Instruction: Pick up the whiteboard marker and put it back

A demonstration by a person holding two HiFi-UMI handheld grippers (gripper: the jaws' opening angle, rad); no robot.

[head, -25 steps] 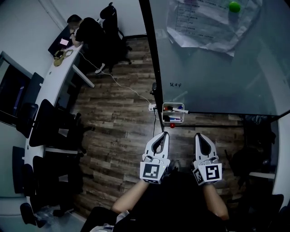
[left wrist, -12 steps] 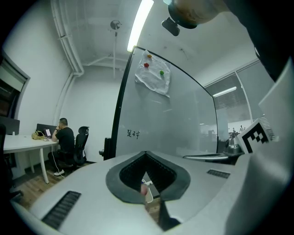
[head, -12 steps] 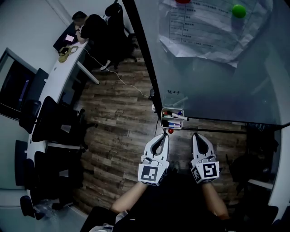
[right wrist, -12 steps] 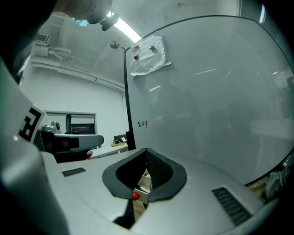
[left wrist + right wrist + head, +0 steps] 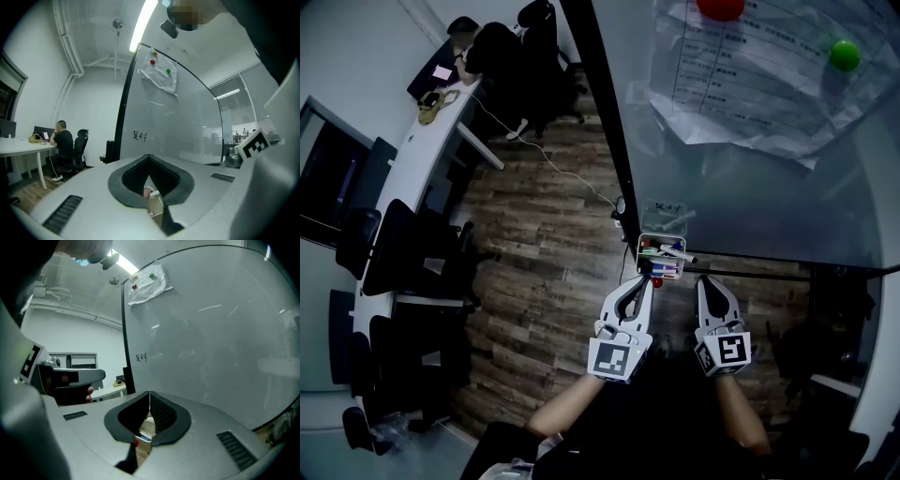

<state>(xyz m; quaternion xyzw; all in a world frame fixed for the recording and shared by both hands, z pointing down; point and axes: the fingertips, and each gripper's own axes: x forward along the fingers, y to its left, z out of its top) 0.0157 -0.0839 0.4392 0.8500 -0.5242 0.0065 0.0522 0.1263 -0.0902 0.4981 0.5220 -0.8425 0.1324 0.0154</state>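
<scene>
In the head view, a small white holder point(image 5: 640, 259) is fixed low on the glass whiteboard point(image 5: 750, 178). The whiteboard marker point(image 5: 677, 253) lies slantwise across the holder's top, with other markers standing inside it, and a small red knob point(image 5: 656, 281) sits just beneath the holder. The left gripper point(image 5: 643, 281) points at the holder from just below it, its jaws clenched together and empty. The right gripper point(image 5: 704, 281) is below and to the right of the holder, also clenched with nothing in it. Above the holder is a short handwritten scribble point(image 5: 664, 207), and higher up hang crumpled papers point(image 5: 750, 84). Far up and to the left of the holder, a person point(image 5: 487, 52) sits at a long white desk point(image 5: 412, 159). In the left gripper view, the left gripper point(image 5: 149, 158) has its tips meeting. The holder point(image 5: 154, 204) shows through the gap under them, close ahead, with a pinkish tip at its near edge. In the right gripper view, the right gripper point(image 5: 150, 395) is likewise pressed closed on nothing. The holder point(image 5: 146, 429) shows below the tips with a blue-capped marker inside, and the whiteboard point(image 5: 211, 333) rises behind it.
</scene>
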